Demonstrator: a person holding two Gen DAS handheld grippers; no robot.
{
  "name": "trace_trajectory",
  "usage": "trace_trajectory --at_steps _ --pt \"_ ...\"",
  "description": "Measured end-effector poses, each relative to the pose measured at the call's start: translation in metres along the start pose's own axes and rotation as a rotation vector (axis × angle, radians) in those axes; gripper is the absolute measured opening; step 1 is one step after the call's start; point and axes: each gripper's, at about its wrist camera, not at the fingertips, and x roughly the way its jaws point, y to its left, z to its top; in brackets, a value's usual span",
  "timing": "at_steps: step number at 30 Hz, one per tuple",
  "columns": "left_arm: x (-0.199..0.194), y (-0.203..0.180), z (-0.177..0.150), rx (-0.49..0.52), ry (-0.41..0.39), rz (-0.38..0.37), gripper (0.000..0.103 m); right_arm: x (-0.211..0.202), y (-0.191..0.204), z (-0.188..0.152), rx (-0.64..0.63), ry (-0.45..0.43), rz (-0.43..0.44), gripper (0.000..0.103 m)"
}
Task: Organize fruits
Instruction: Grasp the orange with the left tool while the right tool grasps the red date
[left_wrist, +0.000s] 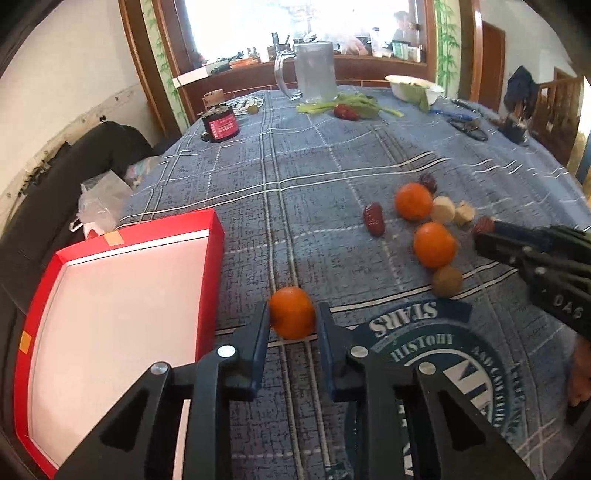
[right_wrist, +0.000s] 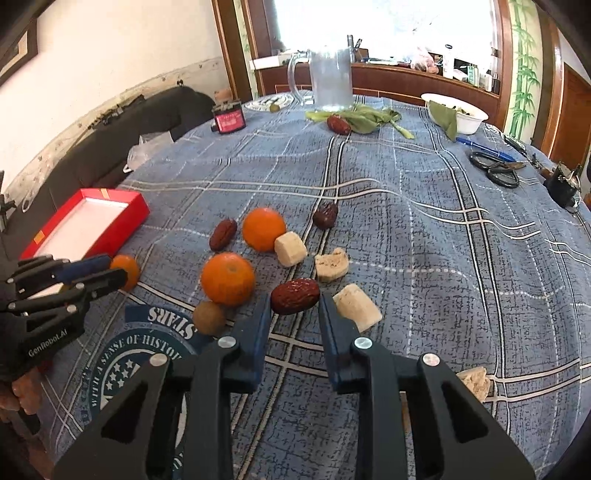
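The round table under a blue-grey plaid cloth (right_wrist: 424, 221) carries everything. At its left edge lies the shallow red cardboard tray with a white floor (left_wrist: 110, 314), its long axis running from the near edge toward the far side; the left wrist view shows it large and close, the right wrist view only small and far off.

The left gripper (left_wrist: 292, 320) is clamped on a small round orange mandarin (left_wrist: 291, 312), held just right of the tray's right wall. The right gripper (right_wrist: 294, 300) is clamped on a wrinkled dark red jujube (right_wrist: 295, 290), whose long axis lies crosswise between the two fingers.

Two more orange mandarins (right_wrist: 228, 278) (right_wrist: 263, 229) rest near the table's middle, making three in all. A brown round longan (right_wrist: 209, 316) touches the nearer one.

Red jujubes count four: the held one, two loose by the far mandarin (right_wrist: 223, 234) (right_wrist: 325, 215), and one at the far edge (right_wrist: 338, 123) on green leaves (right_wrist: 365, 117).

Pale cake-like chunks (right_wrist: 290, 248) (right_wrist: 331, 264) (right_wrist: 357, 306) (right_wrist: 474, 382) number four in the right wrist view; the left wrist view shows only two.

At the far edge stand a clear glass mug (right_wrist: 328, 79), a white bowl (right_wrist: 469, 120) and a black jar with a red label (left_wrist: 220, 124). Black scissors (right_wrist: 495, 168) show plainly only from the right wrist.
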Motion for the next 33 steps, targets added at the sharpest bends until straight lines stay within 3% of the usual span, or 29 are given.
trace_trajectory --at_steps 5,15,23,33 --pt "0.014 0.007 0.002 -0.067 0.047 0.011 0.028 0.001 -0.001 0.0 0.012 0.007 0.008 0.029" --pt "0.013 -0.003 0.004 -0.102 0.008 0.032 0.027 0.0 -0.002 -0.001 0.023 0.007 0.019 0.029" --pt "-0.035 -0.009 0.0 -0.064 -0.121 0.07 0.027 -0.01 -0.003 -0.001 0.022 -0.05 0.026 0.029" --pt "-0.094 0.025 -0.016 -0.102 -0.242 0.11 0.027 -0.018 -0.002 -0.002 0.027 -0.112 -0.001 0.029"
